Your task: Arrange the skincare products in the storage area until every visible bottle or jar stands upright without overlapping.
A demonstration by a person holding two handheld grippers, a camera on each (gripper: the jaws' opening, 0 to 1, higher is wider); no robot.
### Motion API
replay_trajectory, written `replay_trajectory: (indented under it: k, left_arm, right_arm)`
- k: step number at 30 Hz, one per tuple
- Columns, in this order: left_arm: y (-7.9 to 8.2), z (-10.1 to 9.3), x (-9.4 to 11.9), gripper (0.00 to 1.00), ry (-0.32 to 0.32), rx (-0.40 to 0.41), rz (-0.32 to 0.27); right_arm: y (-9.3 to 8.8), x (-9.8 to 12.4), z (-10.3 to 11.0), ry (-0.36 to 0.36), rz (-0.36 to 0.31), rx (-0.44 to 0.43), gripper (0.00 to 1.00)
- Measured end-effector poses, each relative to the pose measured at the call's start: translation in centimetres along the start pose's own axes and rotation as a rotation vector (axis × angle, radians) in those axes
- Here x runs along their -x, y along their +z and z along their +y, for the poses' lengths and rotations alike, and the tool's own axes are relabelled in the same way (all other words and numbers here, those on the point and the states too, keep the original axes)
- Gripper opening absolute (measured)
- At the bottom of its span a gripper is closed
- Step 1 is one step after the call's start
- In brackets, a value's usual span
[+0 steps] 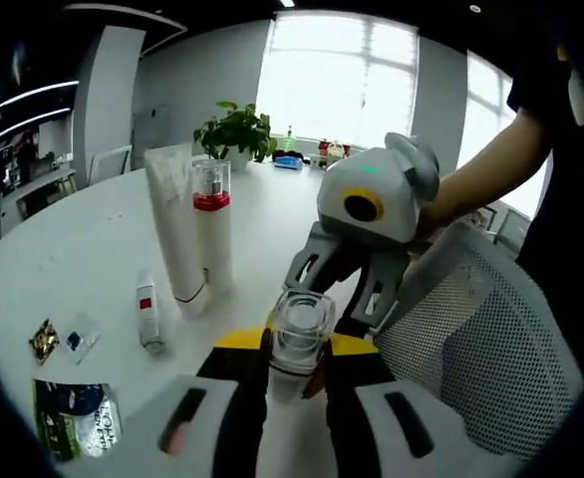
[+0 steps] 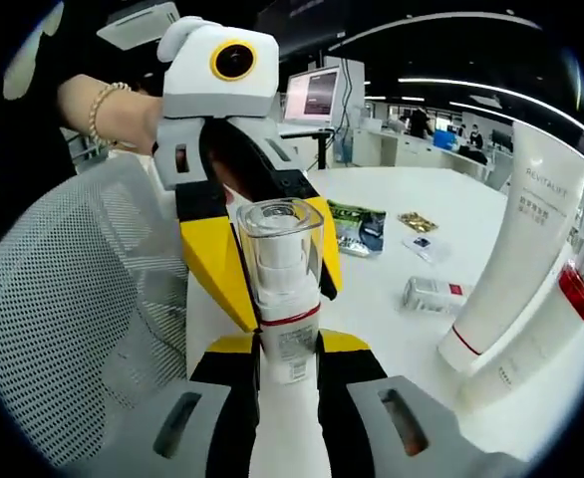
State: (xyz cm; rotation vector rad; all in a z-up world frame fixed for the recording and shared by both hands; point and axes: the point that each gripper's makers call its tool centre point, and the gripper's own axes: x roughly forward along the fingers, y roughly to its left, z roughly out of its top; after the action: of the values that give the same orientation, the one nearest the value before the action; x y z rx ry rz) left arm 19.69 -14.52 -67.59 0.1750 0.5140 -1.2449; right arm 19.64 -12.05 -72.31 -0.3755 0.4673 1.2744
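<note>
Bright office, white table [image 1: 73, 249]. I see my left gripper [image 1: 294, 383] and right gripper [image 2: 289, 370] both clamped on one clear-capped bottle [image 2: 280, 289] (held between them, above the table edge). Tall white tube [image 1: 175, 224] and red-banded bottle [image 1: 212, 224] stand upright, touching.

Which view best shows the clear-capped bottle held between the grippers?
The right gripper view: the clear-capped white bottle with a red band shows cap, band and label. The left gripper view shows mainly its cap, seen from above.
</note>
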Motion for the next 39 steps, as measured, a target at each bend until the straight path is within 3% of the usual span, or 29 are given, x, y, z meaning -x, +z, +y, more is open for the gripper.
replay_trajectory:
  k: [32, 39]
  left_arm:
    - [-0.1, 0.1, -0.2, 0.18, -0.007, 0.075, -0.029]
    - [0.0, 0.3, 0.3, 0.26, 0.023, 0.096, -0.033]
  right_arm:
    - [-1.1, -0.7, -0.5, 0.018, 0.008, -0.023, 0.21]
    - [-1.9, 0.0, -1.6, 0.008, 0.013, -0.038, 0.2]
